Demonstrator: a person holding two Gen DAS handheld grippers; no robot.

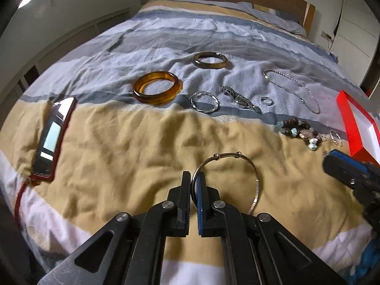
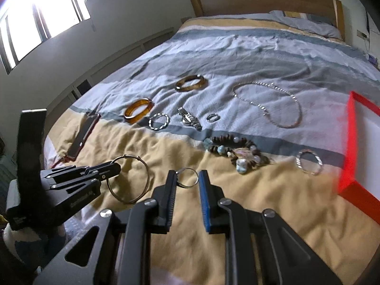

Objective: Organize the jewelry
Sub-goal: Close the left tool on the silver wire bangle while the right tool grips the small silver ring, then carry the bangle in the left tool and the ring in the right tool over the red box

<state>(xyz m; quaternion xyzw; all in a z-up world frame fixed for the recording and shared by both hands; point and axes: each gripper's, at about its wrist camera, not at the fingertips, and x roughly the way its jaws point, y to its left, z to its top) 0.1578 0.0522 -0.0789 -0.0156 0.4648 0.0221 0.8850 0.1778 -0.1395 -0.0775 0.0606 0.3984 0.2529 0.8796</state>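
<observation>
— On the tan band of the striped bedspread (image 1: 114,142), what do the two tools have?

— The left gripper (image 1: 194,178) is clenched on the rim of a large thin wire hoop (image 1: 254,178), which hangs from its pads. The right gripper (image 2: 186,178) has a small metal ring (image 2: 188,177) between its pads; the jaws stand narrow around it, and I judge it pinched, though the far pad's contact is hard to see.

— How far along is the sorting?

— Barely begun, I'd say. The red box (image 2: 349,166) with its white lining sits at the right edge, and no piece shows in the part visible.

— And what's left?

— Nearly everything: a glossy amber bangle (image 1: 155,90), a darker brown bangle (image 1: 210,59), a twisted silver hoop (image 1: 204,101), a linked metal watch (image 1: 241,99), a small silver ring (image 1: 267,101), a fine chain necklace (image 2: 280,104), a lumpy bead-and-stone bracelet (image 2: 237,153) and another twisted hoop (image 2: 308,162) nearest the box.
</observation>
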